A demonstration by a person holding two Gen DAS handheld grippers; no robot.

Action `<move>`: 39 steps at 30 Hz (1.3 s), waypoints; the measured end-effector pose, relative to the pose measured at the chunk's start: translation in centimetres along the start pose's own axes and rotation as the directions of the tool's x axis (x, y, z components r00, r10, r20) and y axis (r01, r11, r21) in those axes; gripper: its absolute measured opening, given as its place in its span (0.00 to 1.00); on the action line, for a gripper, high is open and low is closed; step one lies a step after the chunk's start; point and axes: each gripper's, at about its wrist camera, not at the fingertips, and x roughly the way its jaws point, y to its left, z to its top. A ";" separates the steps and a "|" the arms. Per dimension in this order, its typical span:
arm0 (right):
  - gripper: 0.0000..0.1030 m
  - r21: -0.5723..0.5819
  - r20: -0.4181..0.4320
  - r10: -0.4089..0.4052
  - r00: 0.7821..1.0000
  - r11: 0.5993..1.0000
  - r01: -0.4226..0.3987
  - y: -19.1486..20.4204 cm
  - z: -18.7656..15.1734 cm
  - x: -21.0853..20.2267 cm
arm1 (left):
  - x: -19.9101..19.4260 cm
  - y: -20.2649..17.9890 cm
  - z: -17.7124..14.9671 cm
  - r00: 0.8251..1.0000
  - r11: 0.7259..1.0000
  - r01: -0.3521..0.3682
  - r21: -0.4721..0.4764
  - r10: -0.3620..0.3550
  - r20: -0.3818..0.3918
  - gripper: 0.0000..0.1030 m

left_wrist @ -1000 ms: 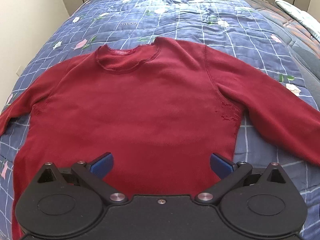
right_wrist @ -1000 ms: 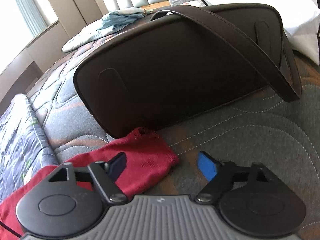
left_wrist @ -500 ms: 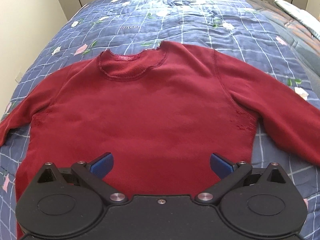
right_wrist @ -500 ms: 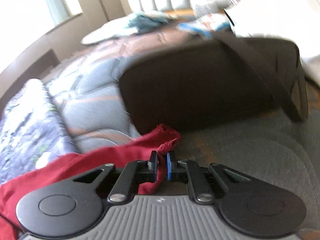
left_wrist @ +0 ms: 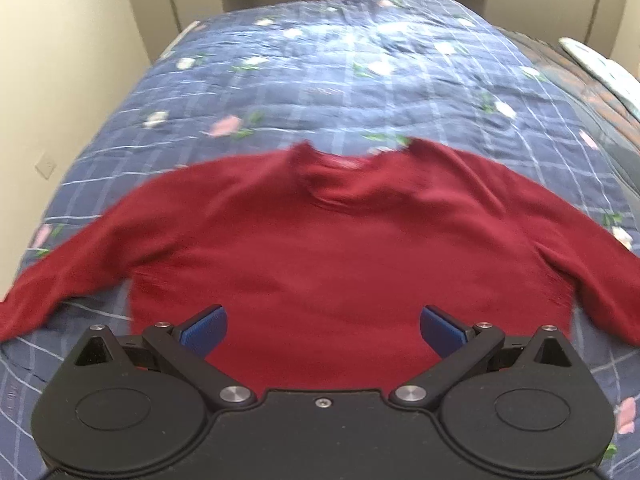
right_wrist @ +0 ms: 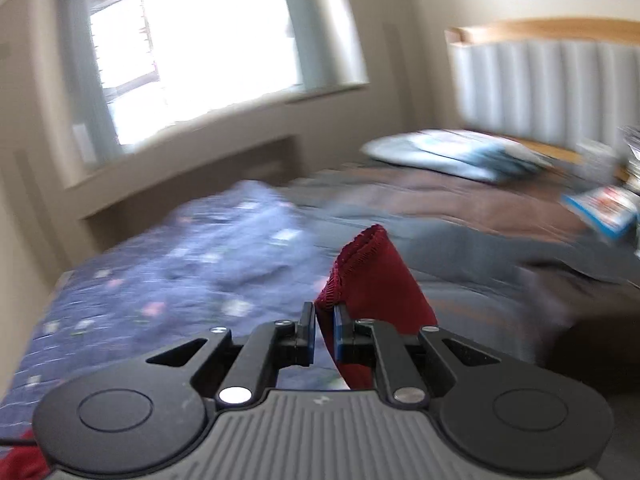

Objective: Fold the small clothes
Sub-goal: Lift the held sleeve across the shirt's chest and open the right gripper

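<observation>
- One red sweater (left_wrist: 332, 264) is lying flat on one blue quilt (left_wrist: 340, 80) with little flowers on it; its neck hole is pointing away from the left camera; two sleeves are spreading out, one to each side.
- The left gripper (left_wrist: 323, 326) is hanging over the bottom part of the sweater; its two blue pads (left_wrist: 204, 326) are standing wide apart; nothing is sitting between them, so it is let go and holding nothing.
- The right gripper (right_wrist: 323, 330) has just been closing its jaws; they are now pinching tight on one sleeve cuff (right_wrist: 366, 276) of the sweater; the red cuff is sticking up above the two fingers, up off the bed, and more red cloth is hanging down below them.
- In the right view the room is looking blurry; one bright window (right_wrist: 208, 40) is showing on the wall; one padded headboard (right_wrist: 548, 92) is standing at the far right.
- One pale pillow (right_wrist: 444, 154) is lying on a brown and grey bed cover (right_wrist: 460, 208) beside the blue quilt.
- One small blue and white packet (right_wrist: 604, 210) is lying near the right edge; I cannot tell what it is.
</observation>
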 end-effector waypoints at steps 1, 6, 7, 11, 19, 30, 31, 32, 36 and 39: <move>0.10 -0.019 0.002 0.043 0.999 0.999 -0.043 2.1 0.2 0.3 | -0.1 1.1 0.2 1.000 1.000 -0.004 -0.010 0.004 0.003 0.99; 0.10 -0.105 -0.031 0.222 0.975 0.969 -0.224 12.4 -0.5 2.6 | -0.5 6.4 0.8 1.000 0.997 -0.026 -0.078 0.027 0.015 0.99; 0.10 -0.116 -0.048 0.249 0.967 0.960 -0.253 13.9 -0.9 2.9 | -0.6 7.6 0.8 0.999 0.995 -0.027 -0.098 0.029 0.016 0.99; 0.10 -0.169 -0.151 0.346 0.926 0.914 -0.369 19.9 -4.1 4.2 | -0.9 11.4 0.6 0.998 0.987 -0.052 -0.154 0.054 0.011 0.99; 0.10 -0.217 -0.385 0.391 0.836 0.842 -0.493 26.6 -13.5 7.2 | -0.3 17.5 -0.9 0.991 0.962 -0.132 -0.241 0.131 -0.020 0.99; 0.23 -0.223 -0.506 0.339 0.793 0.837 -0.500 27.0 -18.4 7.6 | 0.4 20.0 -3.1 0.988 0.942 -0.155 -0.298 0.142 -0.063 0.99; 0.35 -0.215 -0.512 0.338 0.790 0.840 -0.498 26.8 -18.5 7.6 | 0.5 19.8 -3.1 0.988 0.943 -0.153 -0.297 0.139 -0.066 0.99; 0.46 -0.210 -0.513 0.338 0.789 0.842 -0.497 26.5 -18.4 7.2 | 0.6 19.7 -3.1 0.989 0.944 -0.149 -0.296 0.136 -0.067 0.99; 0.70 -0.205 -0.494 0.320 0.809 0.861 -0.465 24.0 -18.1 5.8 | 0.7 18.5 -2.6 0.991 0.951 -0.131 -0.280 0.119 -0.059 0.99; 0.88 -0.231 -0.460 0.266 0.847 0.885 -0.403 20.7 -17.6 4.0 | 1.0 17.2 -2.1 0.995 0.963 -0.102 -0.251 0.094 -0.045 0.99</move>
